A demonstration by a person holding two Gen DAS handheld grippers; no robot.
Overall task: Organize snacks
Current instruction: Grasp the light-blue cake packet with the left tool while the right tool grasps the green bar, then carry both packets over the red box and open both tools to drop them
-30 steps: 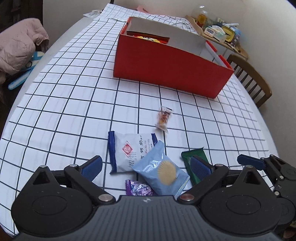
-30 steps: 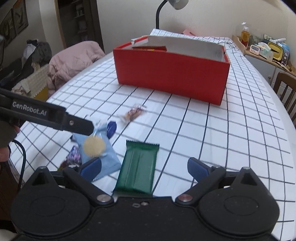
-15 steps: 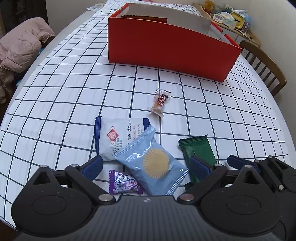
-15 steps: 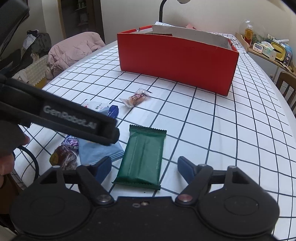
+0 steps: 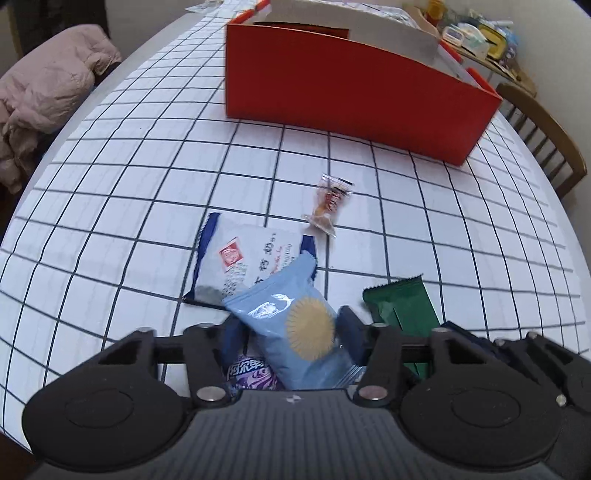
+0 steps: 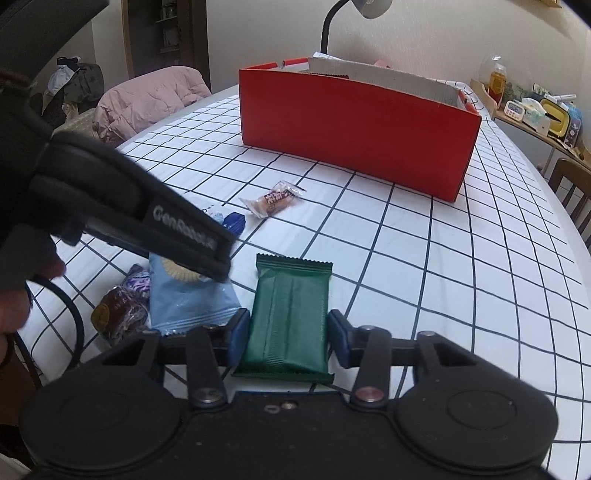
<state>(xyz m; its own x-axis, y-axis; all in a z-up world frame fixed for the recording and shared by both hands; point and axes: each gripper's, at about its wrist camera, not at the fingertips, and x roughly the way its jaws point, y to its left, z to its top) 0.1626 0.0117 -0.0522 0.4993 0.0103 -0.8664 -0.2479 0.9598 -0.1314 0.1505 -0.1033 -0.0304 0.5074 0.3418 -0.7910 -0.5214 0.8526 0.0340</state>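
1. The task looked barely under way. The red box (image 5: 347,92) stood at the far side of the desk (image 5: 110,206); a dark strip showed inside its far wall, too little to tell what it held.
2. Several snacks lay loose near the front edge: a white-and-blue packet (image 5: 243,266), a light-blue cookie pack (image 5: 295,332) overlapping it, a purple candy (image 5: 251,373) partly under that, a small clear-wrapped sweet (image 5: 328,203) apart toward the box, a dark brown wrapped piece (image 6: 118,314), and a green bar (image 6: 291,317).
3. The left hand-held gripper (image 5: 291,334) was closing around the cookie pack; its pads sat at the pack's sides, though firm pressing could not be confirmed.
4. The right hand-held gripper (image 6: 286,338) was closing on the green bar, with the bar between its jaws; the left pad touched the wrapper edge and a thin gap remained at the right.
5. Judged from this, every loose snack had yet to reach the box.
6. The desk wore a white cloth with a dark grid. Around it were a pink padded coat (image 5: 48,92) on a seat, a wooden chair (image 5: 546,140), a gooseneck lamp (image 6: 354,14) and a cluttered side shelf (image 6: 535,110).
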